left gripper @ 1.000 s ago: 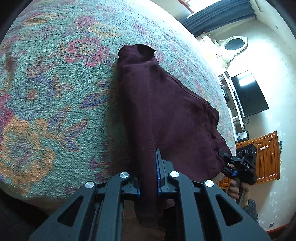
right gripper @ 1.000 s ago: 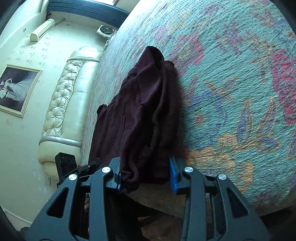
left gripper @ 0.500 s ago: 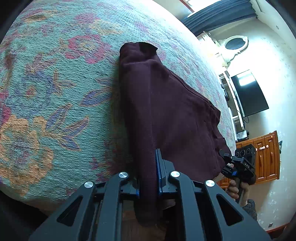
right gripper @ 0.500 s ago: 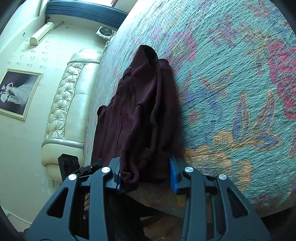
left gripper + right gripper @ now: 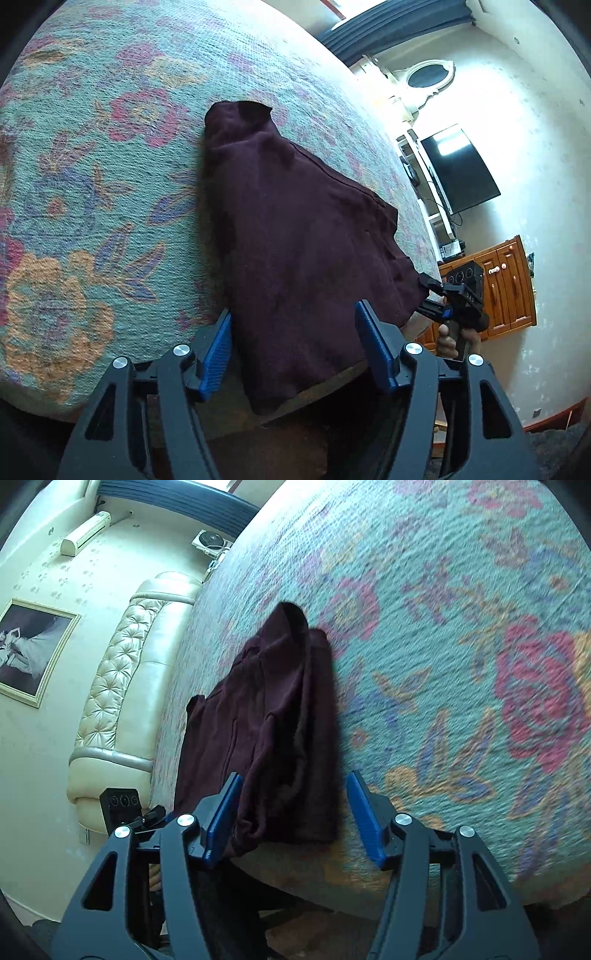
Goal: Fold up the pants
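Note:
Dark maroon pants (image 5: 295, 229) lie folded lengthwise on the floral bedspread (image 5: 92, 166), one end hanging over the bed's near edge. My left gripper (image 5: 295, 354) is open, its blue pads on either side of the hanging end without gripping it. In the right wrist view the pants (image 5: 273, 723) lie bunched near the bed edge, and my right gripper (image 5: 293, 816) is open around their near end. Each gripper shows in the other's view: the right gripper in the left wrist view (image 5: 432, 291) and the left gripper in the right wrist view (image 5: 147, 818).
The bedspread (image 5: 461, 664) stretches far beyond the pants. A cream tufted headboard (image 5: 122, 686) and framed picture (image 5: 33, 646) stand left. A TV (image 5: 458, 170) and wooden cabinet (image 5: 506, 288) are against the far wall. Floor lies below the bed edge.
Both grippers have opened and let go of the pants, which now rest on the bed edge. Both grippers have pulled back slightly.

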### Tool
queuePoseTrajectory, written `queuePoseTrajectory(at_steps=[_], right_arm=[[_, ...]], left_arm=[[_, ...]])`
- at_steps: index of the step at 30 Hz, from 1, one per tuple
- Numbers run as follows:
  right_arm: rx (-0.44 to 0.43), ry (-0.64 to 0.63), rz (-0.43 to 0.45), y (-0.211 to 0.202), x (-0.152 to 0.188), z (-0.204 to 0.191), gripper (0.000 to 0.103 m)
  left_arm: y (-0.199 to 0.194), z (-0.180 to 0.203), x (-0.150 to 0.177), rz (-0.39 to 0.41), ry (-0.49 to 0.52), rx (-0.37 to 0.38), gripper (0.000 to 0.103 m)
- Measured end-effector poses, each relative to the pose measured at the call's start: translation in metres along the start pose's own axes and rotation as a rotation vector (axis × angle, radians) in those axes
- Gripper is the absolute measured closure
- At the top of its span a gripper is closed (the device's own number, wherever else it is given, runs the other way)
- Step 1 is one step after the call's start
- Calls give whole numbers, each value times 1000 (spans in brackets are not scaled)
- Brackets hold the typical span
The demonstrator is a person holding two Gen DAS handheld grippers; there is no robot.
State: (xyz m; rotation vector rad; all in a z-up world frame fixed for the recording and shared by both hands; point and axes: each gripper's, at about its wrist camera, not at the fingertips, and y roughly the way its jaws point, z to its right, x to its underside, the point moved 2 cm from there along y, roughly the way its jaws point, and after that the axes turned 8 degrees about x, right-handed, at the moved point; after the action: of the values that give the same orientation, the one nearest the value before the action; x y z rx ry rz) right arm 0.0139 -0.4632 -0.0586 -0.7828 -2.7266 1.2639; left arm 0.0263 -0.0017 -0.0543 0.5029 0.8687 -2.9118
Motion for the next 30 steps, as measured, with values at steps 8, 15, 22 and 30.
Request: queuePoseTrajectory(at_steps=[8,15,22,30], right_arm=[[-18,35,14,40,-55,1,33],[-52,11,-20,79,-86,-15,33],[-76,-25,-45,86,-84,-21,78],[-98,-62,22,71,-92,-52,82]], left_arm=[[21,-26,-50,45,-39,-18,34],[51,-51,-99,42,-140,30,32],[58,-68,-108,47,-185,15,81],[48,-29,-114,96,-21,-87,85]])
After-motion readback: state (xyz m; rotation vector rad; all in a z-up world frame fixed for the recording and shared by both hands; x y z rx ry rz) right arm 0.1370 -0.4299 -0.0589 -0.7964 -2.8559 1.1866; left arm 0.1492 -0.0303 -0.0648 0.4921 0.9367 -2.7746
